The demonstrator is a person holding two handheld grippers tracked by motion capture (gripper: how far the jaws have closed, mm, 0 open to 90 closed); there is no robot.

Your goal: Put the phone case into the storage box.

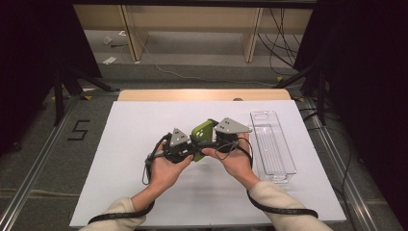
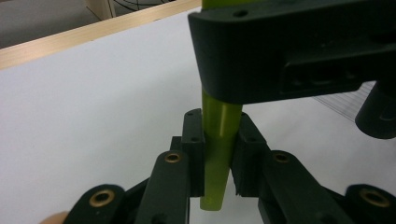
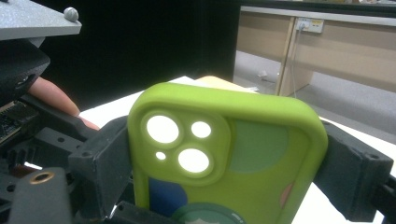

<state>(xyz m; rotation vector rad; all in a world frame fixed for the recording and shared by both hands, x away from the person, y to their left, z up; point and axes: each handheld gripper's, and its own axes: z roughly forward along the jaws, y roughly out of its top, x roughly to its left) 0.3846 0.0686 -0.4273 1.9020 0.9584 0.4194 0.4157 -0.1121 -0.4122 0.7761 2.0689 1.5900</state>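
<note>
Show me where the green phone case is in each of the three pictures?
High view: the green phone case sits mid-table, held up between the two grippers.
Left gripper view: seen edge-on, a thin green strip at centre, pinched by the left gripper.
Right gripper view: its back with the camera cut-outs is large at centre.
Shared landmark: the white table sheet.

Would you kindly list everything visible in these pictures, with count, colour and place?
Soft green phone case: one, lime green with camera cut-outs, held above the mat centre between both grippers.
Clear plastic tray: one, transparent, long, at the mat's right side.
White mat: one, white, covering the table.
Wooden table: one, light wood, edge showing beyond the mat.
Floor number marking: one, black, left of the table.
Left gripper: one, black, clamped on the case's edge.
Right gripper: one, black, jaws at the case's two long sides.
Hands: two, holding the grippers.
</note>
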